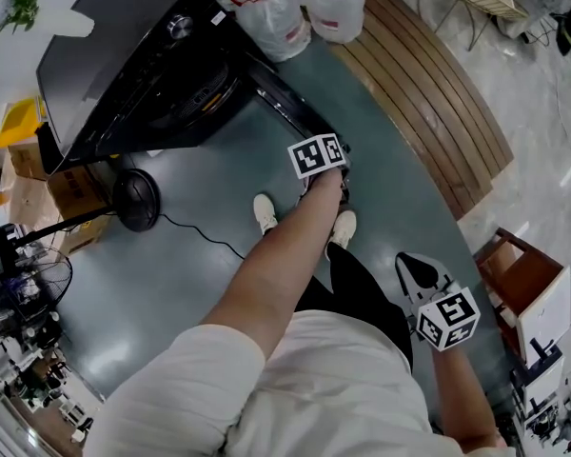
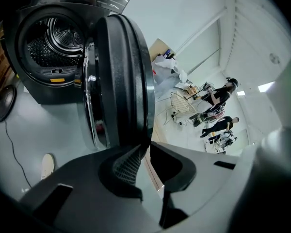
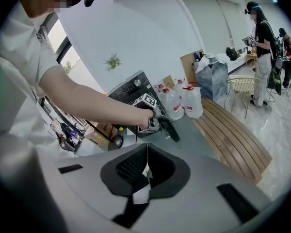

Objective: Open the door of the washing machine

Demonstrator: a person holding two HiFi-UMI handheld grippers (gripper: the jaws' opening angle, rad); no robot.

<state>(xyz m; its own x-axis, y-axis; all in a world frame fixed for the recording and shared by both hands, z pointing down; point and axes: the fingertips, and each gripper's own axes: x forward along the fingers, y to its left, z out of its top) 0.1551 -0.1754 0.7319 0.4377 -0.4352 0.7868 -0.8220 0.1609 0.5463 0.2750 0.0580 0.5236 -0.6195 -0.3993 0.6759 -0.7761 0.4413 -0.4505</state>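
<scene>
Jaws of the left claw pinch the rim of the door, swung well out from the washing machine. Behind the door, the drum shows bare perforated metal. The right claw is closed on nothing, well back from the door.

Large open test hall or lab, white-walled, with a glossy pale floor. Contents: freestanding washing machine, water jugs, cardboard boxes, slatted wooden platform, wire chair; people carrying gear at far side.

Bright, even daylight; fisheye warping, dark vignetted corners.
</scene>
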